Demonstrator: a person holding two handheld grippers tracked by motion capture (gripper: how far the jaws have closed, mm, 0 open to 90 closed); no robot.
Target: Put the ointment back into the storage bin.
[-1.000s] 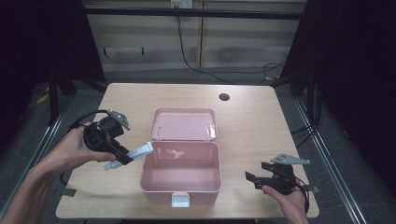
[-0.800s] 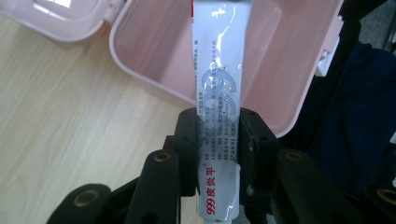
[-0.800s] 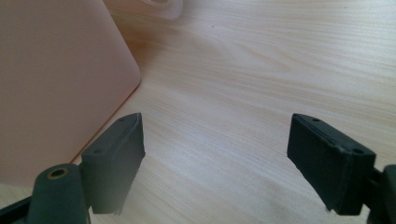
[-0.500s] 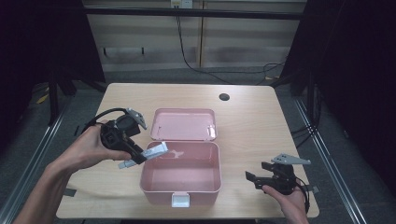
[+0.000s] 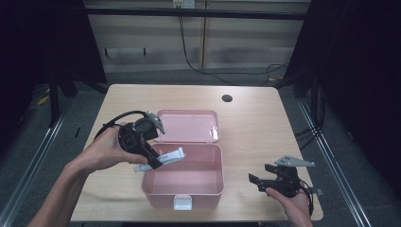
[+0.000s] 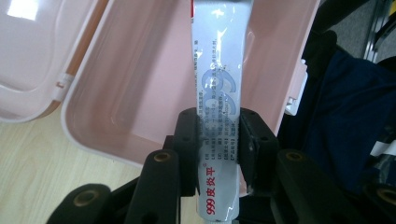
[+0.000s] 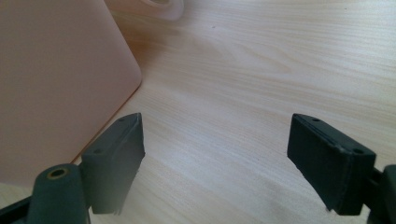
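Left gripper (image 5: 156,163) has slid right since a second ago, so its tube (image 5: 165,157) now pokes over the open pink box's (image 5: 182,191) left rim. Near right, the right gripper (image 5: 259,181) sits low over the table (image 5: 265,123), jaws wide apart, holding nothing. Left one's clamped tight on the tube. Lid (image 5: 189,125) lies flat behind the box.
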